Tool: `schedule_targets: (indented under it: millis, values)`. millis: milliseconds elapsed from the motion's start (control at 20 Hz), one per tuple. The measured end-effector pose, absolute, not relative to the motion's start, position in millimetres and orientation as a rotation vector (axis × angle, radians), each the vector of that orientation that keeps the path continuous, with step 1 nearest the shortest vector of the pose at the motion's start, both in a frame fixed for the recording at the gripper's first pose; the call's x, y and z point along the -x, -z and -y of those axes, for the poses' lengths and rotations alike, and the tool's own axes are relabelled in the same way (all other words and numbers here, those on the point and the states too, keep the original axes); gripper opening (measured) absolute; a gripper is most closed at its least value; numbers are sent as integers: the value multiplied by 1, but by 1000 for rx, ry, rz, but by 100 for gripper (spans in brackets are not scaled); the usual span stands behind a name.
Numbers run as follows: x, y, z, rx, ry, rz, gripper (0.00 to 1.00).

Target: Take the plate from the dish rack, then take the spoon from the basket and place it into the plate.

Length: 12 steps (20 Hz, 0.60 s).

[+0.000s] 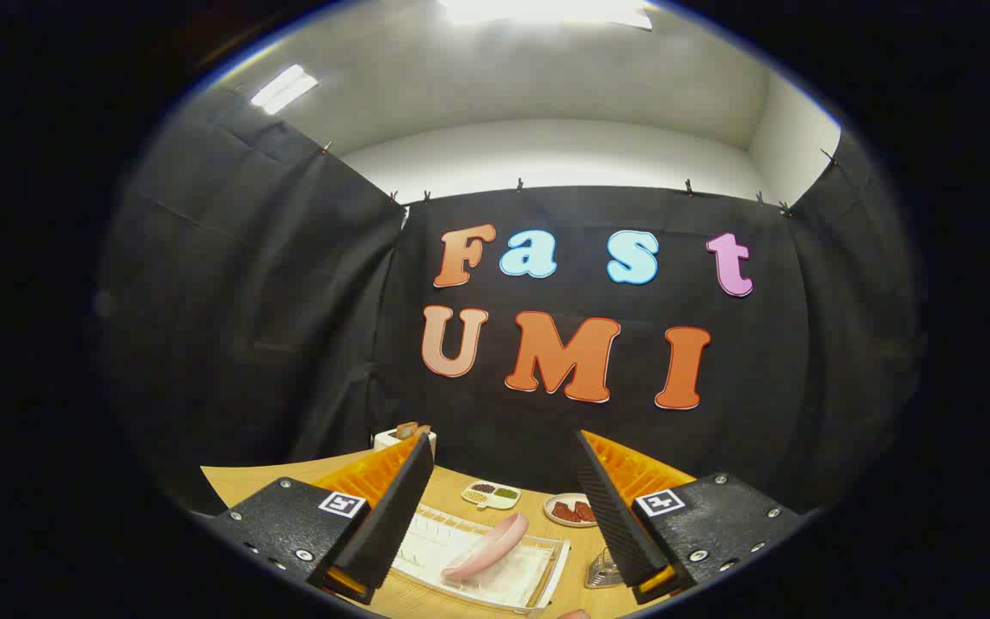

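Observation:
My gripper [504, 507] is open, held high above the wooden table [289, 477], with nothing between its two black-padded fingers [396, 507]. Below and between the fingers a pink plate [486, 546] stands on edge in a clear dish rack [482, 563]. A wire basket [602, 572] shows partly beside the right finger, just right of the rack; I cannot make out a spoon in it.
Beyond the rack lie a small divided dish [491, 493] with dark and green fillings and a round plate [571, 510] with reddish pieces. A white box-like object [405, 437] stands at the table's far left corner. Black cloth walls enclose the table.

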<state>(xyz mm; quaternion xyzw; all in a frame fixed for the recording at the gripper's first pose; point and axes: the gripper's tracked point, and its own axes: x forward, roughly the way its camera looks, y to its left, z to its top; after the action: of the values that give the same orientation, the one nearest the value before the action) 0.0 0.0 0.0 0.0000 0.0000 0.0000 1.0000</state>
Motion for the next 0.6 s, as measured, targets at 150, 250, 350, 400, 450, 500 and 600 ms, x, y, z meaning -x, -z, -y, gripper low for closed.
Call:
schedule_targets:
  millis: [150, 250, 350, 400, 450, 500, 600]
  values:
    - [0, 3, 9, -13, 20, -3, 98]
    - [0, -1, 19, 7, 42, 10, 98]
    - [-2, -1, 23, 32, 57, 17, 98]
    - [-2, 2, 22, 25, 57, 9, 98]
    - [-4, 4, 18, 8, 48, 0, 98]
    - [-4, 4, 15, -7, 36, -5, 98]
    - [-5, 2, 14, -19, 23, -1, 98]
